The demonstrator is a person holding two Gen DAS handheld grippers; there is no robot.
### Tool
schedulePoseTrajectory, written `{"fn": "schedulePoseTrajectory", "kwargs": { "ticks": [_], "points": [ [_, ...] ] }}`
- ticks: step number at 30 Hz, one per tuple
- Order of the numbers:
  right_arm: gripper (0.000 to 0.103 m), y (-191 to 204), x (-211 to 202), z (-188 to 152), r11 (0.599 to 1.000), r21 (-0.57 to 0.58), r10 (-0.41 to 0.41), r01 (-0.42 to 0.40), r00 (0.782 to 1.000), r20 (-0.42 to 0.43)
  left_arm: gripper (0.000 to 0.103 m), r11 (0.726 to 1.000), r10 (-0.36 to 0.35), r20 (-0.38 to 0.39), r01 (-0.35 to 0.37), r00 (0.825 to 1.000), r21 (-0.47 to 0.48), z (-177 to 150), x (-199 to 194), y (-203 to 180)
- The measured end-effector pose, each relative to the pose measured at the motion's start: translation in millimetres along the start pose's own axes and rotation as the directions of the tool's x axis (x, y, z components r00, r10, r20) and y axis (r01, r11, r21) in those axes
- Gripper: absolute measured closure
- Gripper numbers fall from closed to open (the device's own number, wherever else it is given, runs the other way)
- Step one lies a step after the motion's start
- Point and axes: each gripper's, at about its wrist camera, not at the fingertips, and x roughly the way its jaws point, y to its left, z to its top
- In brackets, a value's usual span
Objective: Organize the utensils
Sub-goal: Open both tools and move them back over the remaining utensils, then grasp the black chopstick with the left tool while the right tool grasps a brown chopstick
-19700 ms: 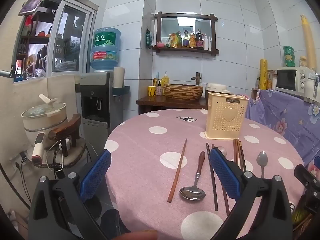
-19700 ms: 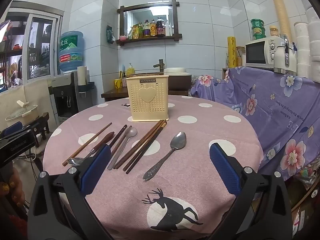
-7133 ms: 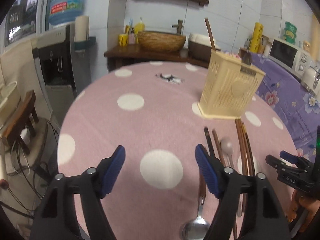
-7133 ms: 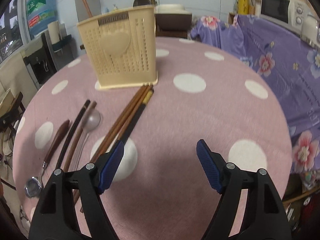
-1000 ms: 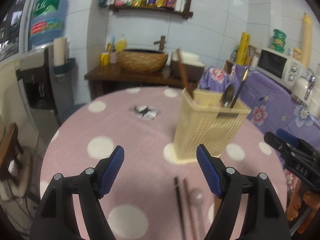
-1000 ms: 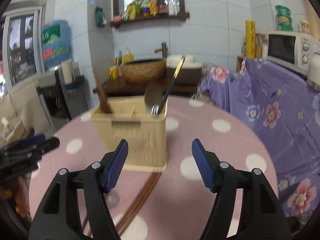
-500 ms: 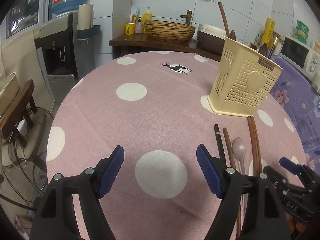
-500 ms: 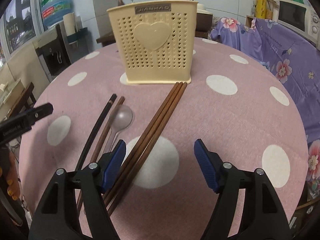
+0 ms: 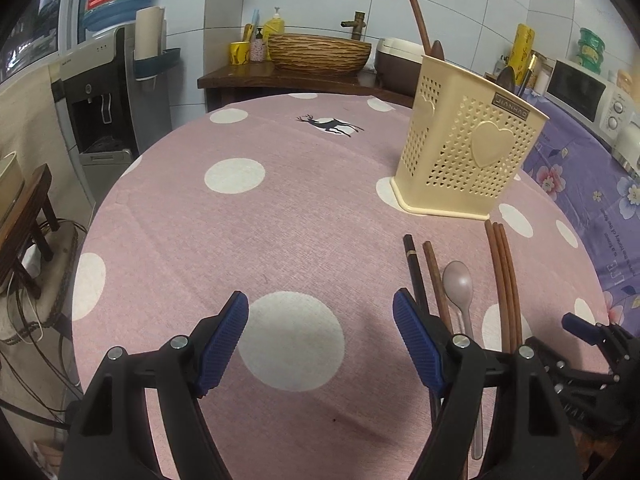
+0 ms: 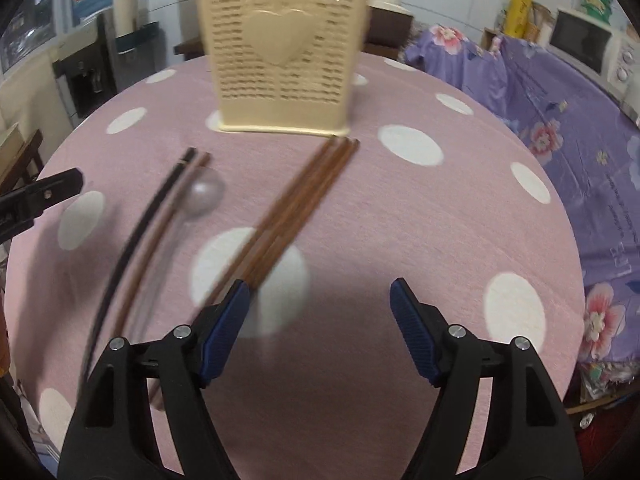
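Chopsticks (image 10: 292,204) near the tabletop's (image 10: 400,240) middle look stiff, light, slippery; pinch mid-shaft. Both tools, left (image 9: 320,340) and right (image 10: 318,328), gape empty.

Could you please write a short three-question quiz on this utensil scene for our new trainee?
1. True or false: the left claw is gripping the spoon.
2. What lies closest to the foot of the holder? A) the black chopstick B) the three brown chopsticks C) the spoon.
3. Fill in: both claws are ____.

Key
1. False: it hangs open over the tablecloth, beside the spoon and holding nothing.
2. B: their tips almost reach the holder's base.
3. Open: the right claw is empty too.
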Motion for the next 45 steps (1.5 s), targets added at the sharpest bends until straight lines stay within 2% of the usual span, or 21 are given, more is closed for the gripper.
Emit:
{"fn": "schedulePoseTrajectory", "kwargs": {
  "ticks": [2,4,9,12,16,17,18,21,23,25,27,31,36,39,41,45],
  "points": [
    [0.031,-20,-1,-2,0.998,0.063,0.007,-0.006,1.000,-0.017,0.029,1.000,-0.006,-0.007,0.006,1.000,0.010,0,2,-4],
    [0.031,-32,-4,0,0.993,0.118,0.018,-0.018,1.000,0.003,0.029,1.000,-0.011,-0.012,0.011,1.000,0.022,-1,4,-8],
    [0.031,-12,1,10,0.991,0.111,0.075,-0.076,0.997,0.015,0.029,0.999,-0.022,-0.019,0.023,1.000,0.040,-2,4,-16],
    [0.033,5,10,11,0.994,0.086,0.065,-0.064,0.998,-0.016,0.029,0.998,-0.024,-0.020,0.025,1.000,0.050,-4,3,-20],
    [0.034,8,13,13,0.992,0.102,0.070,-0.067,0.997,-0.020,0.029,0.998,-0.027,-0.026,0.028,0.999,0.052,-5,4,-22],
    [0.035,8,11,13,0.994,0.095,0.056,-0.053,0.998,-0.025,0.029,0.998,-0.028,-0.027,0.029,0.999,0.050,-5,5,-22],
    [0.042,6,10,12,0.995,0.091,0.039,-0.036,0.999,-0.032,0.029,0.998,-0.031,-0.028,0.032,0.999,0.050,-5,5,-21],
    [0.042,-13,9,9,0.992,0.122,0.044,-0.038,0.998,-0.047,0.029,0.998,-0.034,-0.029,0.036,0.999,0.051,-5,5,-21],
    [0.048,-25,5,9,0.990,0.137,-0.014,0.018,0.999,-0.036,0.029,0.998,-0.034,-0.033,0.035,0.999,0.052,-6,6,-22],
    [0.048,-35,1,10,0.982,0.188,0.033,-0.027,0.999,-0.028,0.029,0.998,-0.038,-0.036,0.040,0.999,0.052,-5,7,-24],
    [0.048,-34,1,14,0.982,0.183,0.046,-0.041,0.999,-0.022,0.029,0.997,-0.043,-0.045,0.046,0.998,0.060,-6,10,-28],
    [0.048,-38,7,16,0.978,0.210,0.000,0.002,1.000,-0.007,0.040,0.994,-0.060,-0.065,0.066,0.996,0.083,-8,14,-40],
    [0.048,-67,8,10,0.952,0.299,-0.072,0.064,0.997,0.017,0.053,0.992,-0.088,-0.101,0.097,0.991,0.084,-9,23,-51],
    [0.048,-83,15,7,0.937,0.349,-0.015,0.015,1.000,-0.003,0.059,0.990,-0.082,-0.111,0.094,0.990,0.104,-9,26,-58],
    [0.050,-85,14,10,0.938,0.343,-0.042,0.037,0.999,0.006,0.059,0.990,-0.085,-0.110,0.096,0.990,0.101,-9,27,-60],
    [0.059,-84,25,21,0.943,0.331,-0.029,0.032,0.999,-0.015,0.063,0.991,-0.075,-0.121,0.088,0.990,0.104,-9,32,-62]
  ]
}}
